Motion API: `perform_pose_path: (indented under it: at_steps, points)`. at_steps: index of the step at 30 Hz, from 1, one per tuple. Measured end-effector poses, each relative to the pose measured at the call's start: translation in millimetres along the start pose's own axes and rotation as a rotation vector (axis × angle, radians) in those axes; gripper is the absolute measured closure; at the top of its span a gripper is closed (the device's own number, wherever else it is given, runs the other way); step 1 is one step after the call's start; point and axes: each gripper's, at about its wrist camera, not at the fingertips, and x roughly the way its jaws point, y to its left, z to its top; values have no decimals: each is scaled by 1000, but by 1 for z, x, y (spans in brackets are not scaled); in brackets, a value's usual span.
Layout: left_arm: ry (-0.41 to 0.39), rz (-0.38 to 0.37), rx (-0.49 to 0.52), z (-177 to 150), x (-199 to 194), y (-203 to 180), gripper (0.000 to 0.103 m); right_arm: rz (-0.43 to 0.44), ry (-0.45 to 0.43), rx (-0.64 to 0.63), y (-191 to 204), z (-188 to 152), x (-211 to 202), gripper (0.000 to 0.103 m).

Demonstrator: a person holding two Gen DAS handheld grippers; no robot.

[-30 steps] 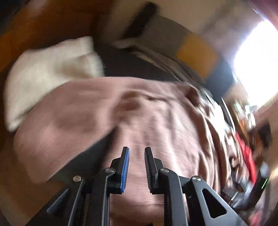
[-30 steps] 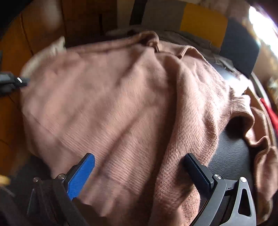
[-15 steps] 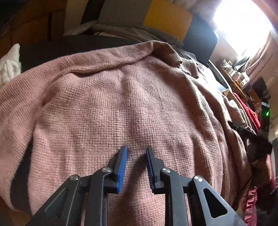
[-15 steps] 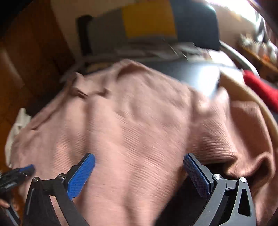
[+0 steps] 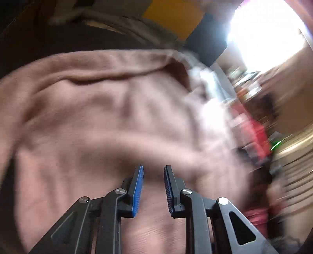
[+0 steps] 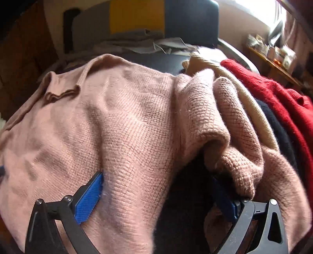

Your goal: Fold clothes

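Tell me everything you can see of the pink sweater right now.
The pink sweater is a fuzzy, fine-ribbed knit, spread mostly flat on a dark surface, neckline at the far end. Its right side is bunched into thick folds against beige, navy and red garments. The open right gripper straddles its near edge; the left gripper hovers above, slightly parted.

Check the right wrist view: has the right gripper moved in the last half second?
Yes. Against the yellow cushion panel, the right gripper has swung right and closed in on the pink sweater; the red garment now fills the right side.
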Motion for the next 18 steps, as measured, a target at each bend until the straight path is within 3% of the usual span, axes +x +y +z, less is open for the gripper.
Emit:
perform_pose_path:
  at_steps: [3,6,11,14,18]
  points:
    - [-16,-64,-7,29,7,-7,82,48,-135,-47,20,15,-39,0]
    - [-7,-153,-16,67,33,-15,79,231,-254,-51,40,41,-70,0]
    - [17,-219,-34,127,96,-32,72,690,-190,160,52,94,-35,0]
    - [59,-234,-93,152,133,-25,70,816,-139,287,53,125,8,0]
    - [106,-297,-157,172,171,-16,68,852,-44,368,54,158,64,0]
